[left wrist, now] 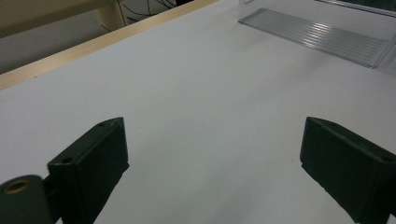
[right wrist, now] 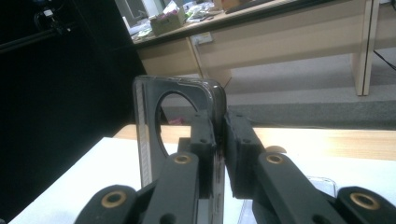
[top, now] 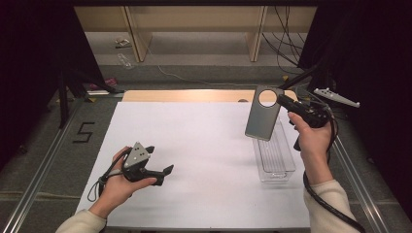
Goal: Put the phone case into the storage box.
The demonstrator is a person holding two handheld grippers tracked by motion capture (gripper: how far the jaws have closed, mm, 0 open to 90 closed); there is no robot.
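A grey phone case with a round camera hole hangs upright above the far end of a clear plastic tray at the table's right side. My right gripper is shut on the case's upper right edge. In the right gripper view the case stands between the black jaws, whose pads press on its rim. My left gripper rests low over the white table near the front left, held in a hand. Its jaws stand wide apart with nothing between them.
The white table sheet lies between the two hands, with a wooden edge at the back. The ribbed clear tray sits far right in the left gripper view. Beyond the table are cables on the floor and wooden furniture legs.
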